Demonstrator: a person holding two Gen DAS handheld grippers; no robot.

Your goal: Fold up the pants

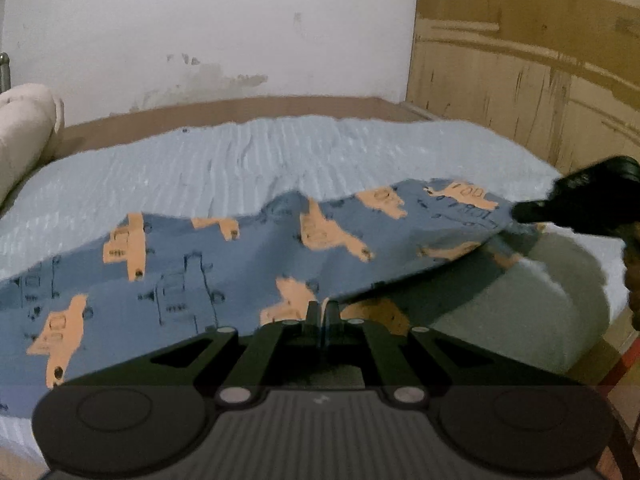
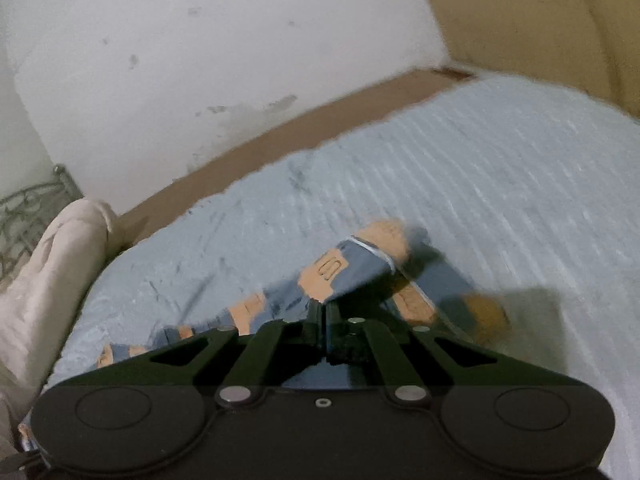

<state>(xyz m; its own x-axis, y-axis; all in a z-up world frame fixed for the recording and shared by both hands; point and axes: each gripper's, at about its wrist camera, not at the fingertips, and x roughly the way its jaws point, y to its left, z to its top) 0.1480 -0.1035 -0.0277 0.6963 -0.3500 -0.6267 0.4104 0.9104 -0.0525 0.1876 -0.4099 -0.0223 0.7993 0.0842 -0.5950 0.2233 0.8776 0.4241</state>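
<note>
Stained white wall [image 1: 240, 20] behind bed [image 1: 360, 148], wooden wardrobe [image 1: 520, 80] right

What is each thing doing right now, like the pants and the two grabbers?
pants: partly lifted off the bed, pinched at two spots
left gripper: jaws shut on the pants
right gripper: jaws shut on the pants
bedcover: spread out, a bit wrinkled

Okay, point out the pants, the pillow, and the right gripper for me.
pants [image 1: 168, 264]: left wrist view, on the flat blue printed cloth.
pillow [image 1: 24, 128]: left wrist view, its rounded cream end.
right gripper [image 2: 323, 312]: right wrist view, where its fingers pinch the cloth.
</note>
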